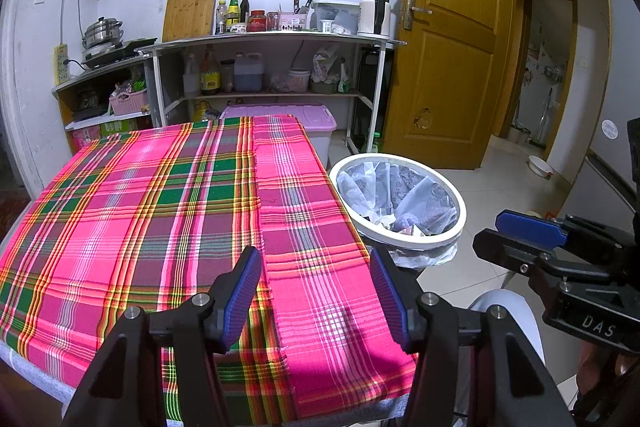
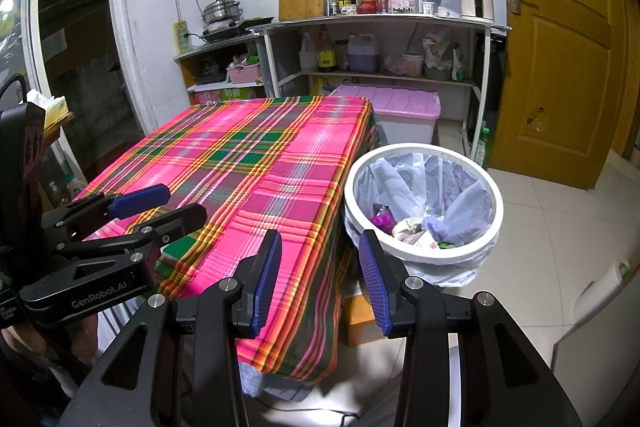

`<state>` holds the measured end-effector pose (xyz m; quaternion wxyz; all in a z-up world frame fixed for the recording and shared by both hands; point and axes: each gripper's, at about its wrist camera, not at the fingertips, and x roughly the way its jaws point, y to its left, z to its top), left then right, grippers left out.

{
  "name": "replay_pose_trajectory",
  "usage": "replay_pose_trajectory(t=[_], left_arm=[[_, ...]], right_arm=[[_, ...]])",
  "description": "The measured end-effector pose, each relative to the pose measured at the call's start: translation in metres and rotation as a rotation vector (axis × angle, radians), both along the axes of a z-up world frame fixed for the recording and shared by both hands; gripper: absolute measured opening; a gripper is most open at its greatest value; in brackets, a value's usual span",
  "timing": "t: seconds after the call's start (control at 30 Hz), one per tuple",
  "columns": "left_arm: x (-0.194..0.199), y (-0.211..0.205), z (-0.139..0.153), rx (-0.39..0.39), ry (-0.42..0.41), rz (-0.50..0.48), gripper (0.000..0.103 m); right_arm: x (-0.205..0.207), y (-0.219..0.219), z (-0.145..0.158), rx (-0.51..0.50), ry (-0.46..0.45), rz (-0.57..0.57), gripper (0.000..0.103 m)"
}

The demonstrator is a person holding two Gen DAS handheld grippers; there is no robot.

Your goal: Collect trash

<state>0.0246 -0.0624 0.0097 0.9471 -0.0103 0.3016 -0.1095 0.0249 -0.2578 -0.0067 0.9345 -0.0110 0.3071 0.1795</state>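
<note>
With crumpled paper and wrapper scraps point(image 2: 412, 227) already lying in the white round plastic-lined bin point(image 2: 496, 203) beside the bare pink plaid tablecloth point(image 1: 160, 211), collecting looks finished, the left gripper point(image 1: 316, 301) and right gripper point(image 2: 320, 281) gaping, holding nothing.

Both views are bright and sharp under even indoor light. Fisheye bending curves the door point(image 1: 448, 39) and walls toward dark, vignetted corners. Soft shadows fall on the tablecloth point(image 1: 160, 207) just beneath the fingers; the fingers' bases look slightly soft.
</note>
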Motion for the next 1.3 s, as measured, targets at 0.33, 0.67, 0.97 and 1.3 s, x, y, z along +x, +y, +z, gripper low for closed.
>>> replay_pose_trajectory(t=[0.33,0.67,0.97,1.3], left_arm=[[0.000,0.001,0.000,0.000,0.001,0.001,0.056],[-0.001,0.000,0.000,0.001,0.001,0.000,0.056],[-0.001,0.000,0.000,-0.002,0.004,0.001,0.056],[-0.005,0.001,-0.011,0.003,0.008,0.005,0.056]], right_arm=[[0.000,0.000,-0.002,0.000,0.003,0.000,0.042],[0.000,0.000,-0.003,-0.001,0.005,0.000,0.042],[0.000,0.000,-0.004,-0.001,0.005,0.000,0.042],[0.001,0.001,-0.004,-0.001,0.007,0.001,0.041]])
